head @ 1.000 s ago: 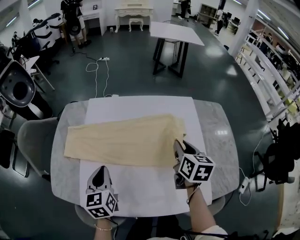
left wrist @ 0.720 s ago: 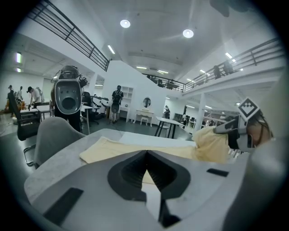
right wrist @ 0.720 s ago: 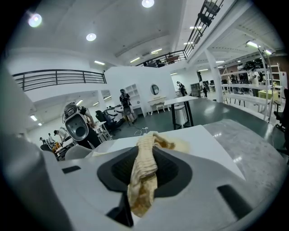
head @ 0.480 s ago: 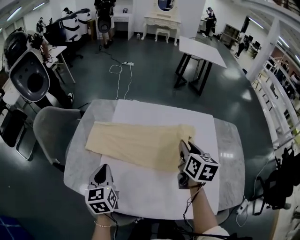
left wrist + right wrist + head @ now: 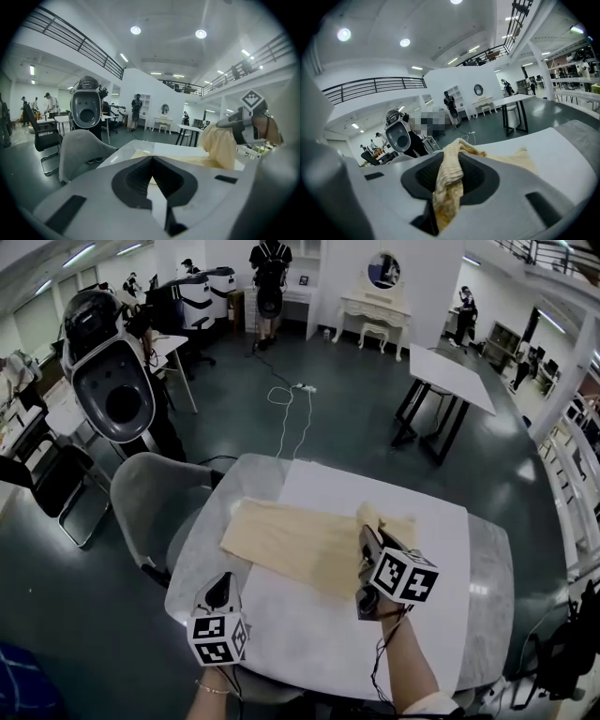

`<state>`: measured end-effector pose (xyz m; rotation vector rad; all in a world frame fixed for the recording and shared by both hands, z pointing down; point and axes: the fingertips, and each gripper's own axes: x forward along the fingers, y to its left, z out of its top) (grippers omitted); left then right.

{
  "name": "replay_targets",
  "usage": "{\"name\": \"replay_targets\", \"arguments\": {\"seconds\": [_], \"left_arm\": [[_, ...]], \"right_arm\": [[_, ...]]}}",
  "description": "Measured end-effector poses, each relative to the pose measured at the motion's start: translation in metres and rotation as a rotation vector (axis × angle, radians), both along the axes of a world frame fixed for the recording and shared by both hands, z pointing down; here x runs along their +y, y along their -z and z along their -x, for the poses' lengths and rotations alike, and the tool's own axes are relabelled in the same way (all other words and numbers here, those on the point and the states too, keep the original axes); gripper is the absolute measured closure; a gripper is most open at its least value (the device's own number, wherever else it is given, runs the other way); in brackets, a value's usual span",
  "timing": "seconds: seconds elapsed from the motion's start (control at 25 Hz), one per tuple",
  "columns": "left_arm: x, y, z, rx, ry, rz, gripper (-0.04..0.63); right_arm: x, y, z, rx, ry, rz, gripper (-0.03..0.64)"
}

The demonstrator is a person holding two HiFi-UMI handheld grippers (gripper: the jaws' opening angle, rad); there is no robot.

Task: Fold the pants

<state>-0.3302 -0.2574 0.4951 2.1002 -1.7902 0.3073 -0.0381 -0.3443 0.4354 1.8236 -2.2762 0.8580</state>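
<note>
From above, the right claw (image 5: 367, 538) and its marker cube are covering the near corner of the pants (image 5: 291, 538), hiding the spot where cloth is entering the jaws. In the right gripper view, the pinched fold is sinking out of sight into the claw's body. The left claw (image 5: 151, 159) is blocking most of the surface (image 5: 164, 149) in its own view. The right forearm (image 5: 410, 662) is running off the bottom edge. The figure by the far wall (image 5: 270, 277) is showing too small to make out.

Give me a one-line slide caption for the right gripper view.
Right gripper shut on a bunched edge of the cream pants, the rest lying on the white sheet.
</note>
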Motion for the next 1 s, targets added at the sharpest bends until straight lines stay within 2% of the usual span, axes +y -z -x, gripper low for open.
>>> {"name": "replay_targets", "arguments": {"seconds": [0.6,1.0], "left_arm": [[-0.01,-0.026,0.072,0.015,0.079,0.03,0.595],[-0.026,-0.054,0.088,0.028,0.089,0.028,0.595]], "right_arm": [[-0.069,-0.038,0.169,-0.018,0.156,0.002,0.531],[-0.105,-0.112,0.243,0.116,0.233,0.069,0.531]]}}
